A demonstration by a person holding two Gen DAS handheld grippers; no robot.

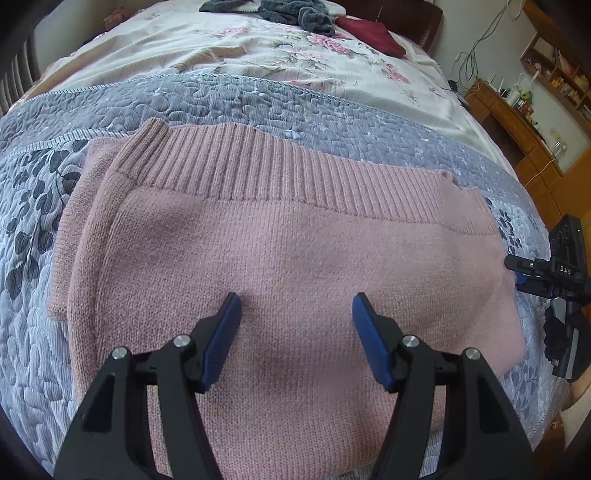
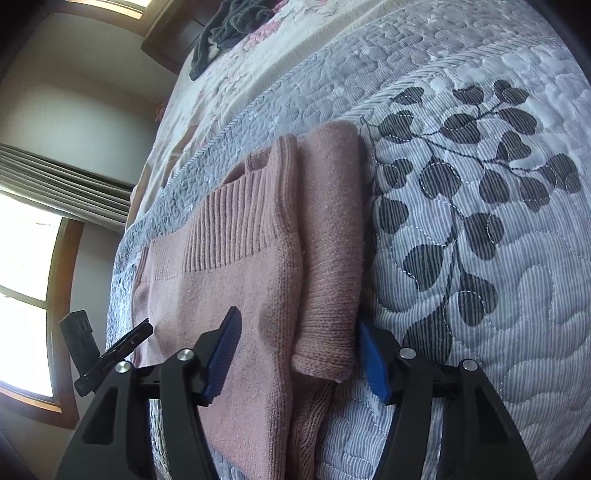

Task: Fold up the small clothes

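Observation:
A pink knit sweater (image 1: 280, 251) lies folded on the grey quilted bedspread (image 1: 229, 99), its ribbed hem toward the far side. My left gripper (image 1: 297, 301) hovers open over the sweater's body, with nothing between its blue pads. At the sweater's right edge, my right gripper (image 1: 512, 274) shows only in part. In the right wrist view the sweater (image 2: 236, 280) runs away from me, and a folded sleeve (image 2: 328, 258) lies along its right side. My right gripper (image 2: 297, 321) is open, its jaws standing either side of the sleeve's cuff end.
Dark grey clothes (image 1: 295, 13) and a dark red cloth (image 1: 369, 35) lie on the floral sheet (image 1: 221, 48) at the bed's far end. A wooden desk with shelves (image 1: 524, 125) stands to the right. Windows (image 2: 22, 266) and a dark headboard (image 2: 173, 40) are also in view.

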